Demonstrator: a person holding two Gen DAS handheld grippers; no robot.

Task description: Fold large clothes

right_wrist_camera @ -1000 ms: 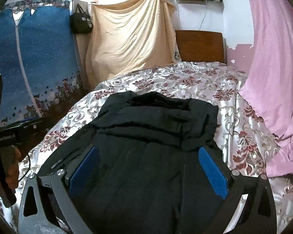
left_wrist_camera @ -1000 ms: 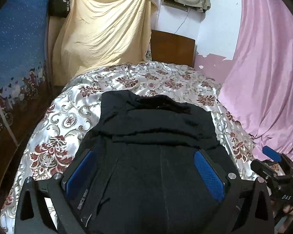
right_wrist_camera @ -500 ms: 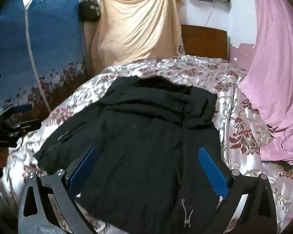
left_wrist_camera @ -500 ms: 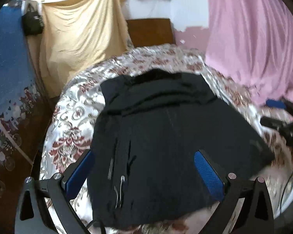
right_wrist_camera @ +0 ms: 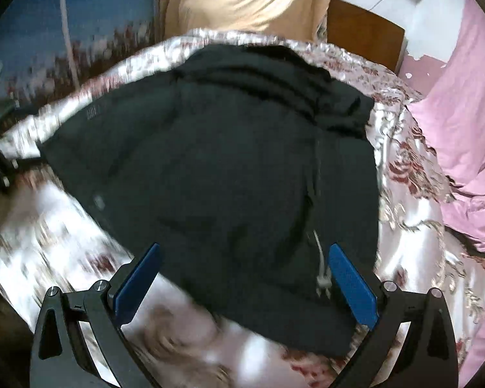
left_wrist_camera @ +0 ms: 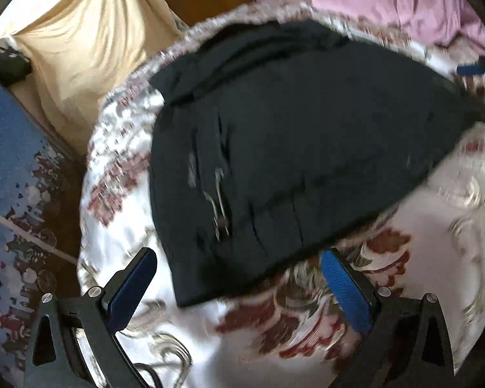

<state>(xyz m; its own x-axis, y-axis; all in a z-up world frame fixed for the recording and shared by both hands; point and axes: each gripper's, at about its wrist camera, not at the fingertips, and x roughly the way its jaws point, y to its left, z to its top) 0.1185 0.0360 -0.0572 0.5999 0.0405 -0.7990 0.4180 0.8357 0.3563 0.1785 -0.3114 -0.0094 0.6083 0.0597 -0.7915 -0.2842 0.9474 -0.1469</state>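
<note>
I see a black jacket [left_wrist_camera: 291,148] lying spread on the floral bedspread [left_wrist_camera: 420,226], hem toward me, collar toward the headboard [right_wrist_camera: 365,37]. My left gripper [left_wrist_camera: 239,286] hovers off its near left hem corner, fingers spread apart, empty. My right gripper [right_wrist_camera: 242,279] hangs over the near right hem beside a drawcord toggle [right_wrist_camera: 321,278], fingers also parted, gripping nothing. I judge a fold is just starting; next I need both corners pinched. Both views are blurred.
</note>
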